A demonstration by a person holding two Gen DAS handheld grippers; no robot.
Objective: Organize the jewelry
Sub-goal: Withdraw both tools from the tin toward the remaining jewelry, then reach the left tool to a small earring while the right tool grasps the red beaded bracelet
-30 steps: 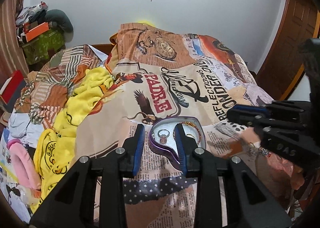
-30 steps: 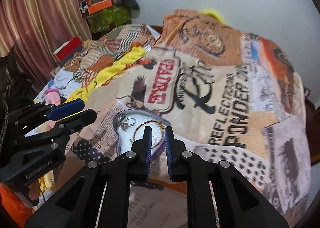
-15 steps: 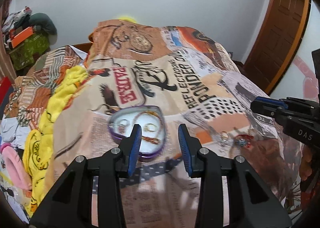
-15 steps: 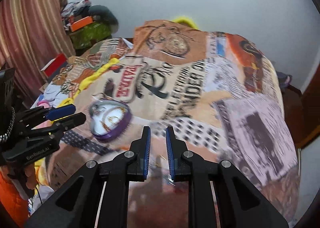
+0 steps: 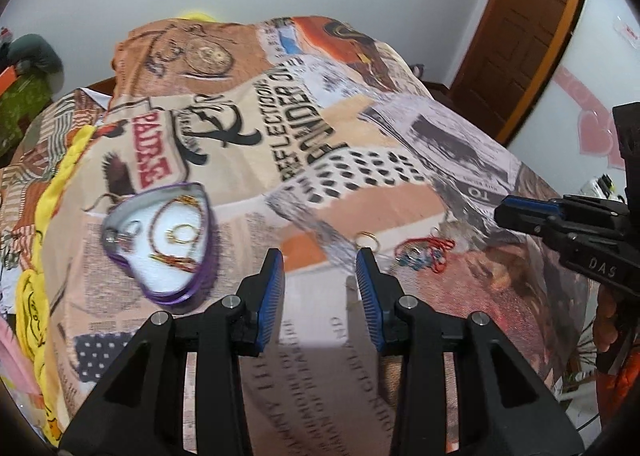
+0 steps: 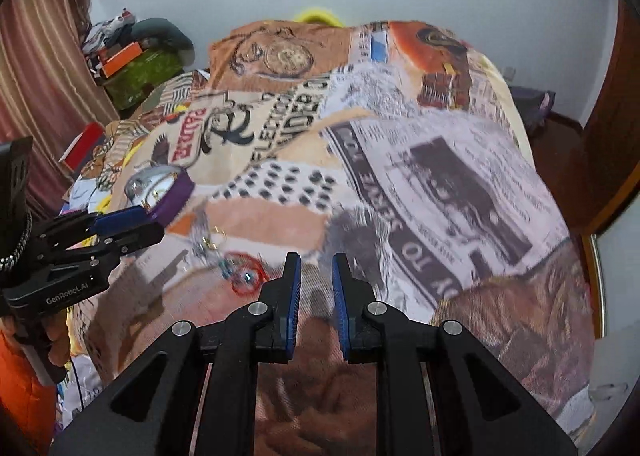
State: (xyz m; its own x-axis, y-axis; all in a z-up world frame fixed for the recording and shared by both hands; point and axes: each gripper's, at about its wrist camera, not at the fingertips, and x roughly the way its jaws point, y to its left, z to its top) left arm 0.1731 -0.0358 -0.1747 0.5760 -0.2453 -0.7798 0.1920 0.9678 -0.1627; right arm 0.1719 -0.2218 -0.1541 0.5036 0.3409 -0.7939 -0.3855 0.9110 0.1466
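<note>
Two fisheye views looked down at a slant along gripper fingers onto a bed under a printed blanket (image 5: 320,160), both facing the far white wall. The left wrist view sat close over the near edge, with the heart-shaped tin (image 5: 160,240) at its left. The right wrist view looked from further right. Both shared the tin, the loose jewelry (image 6: 240,268) near the near edge, and each other's gripper.
</note>
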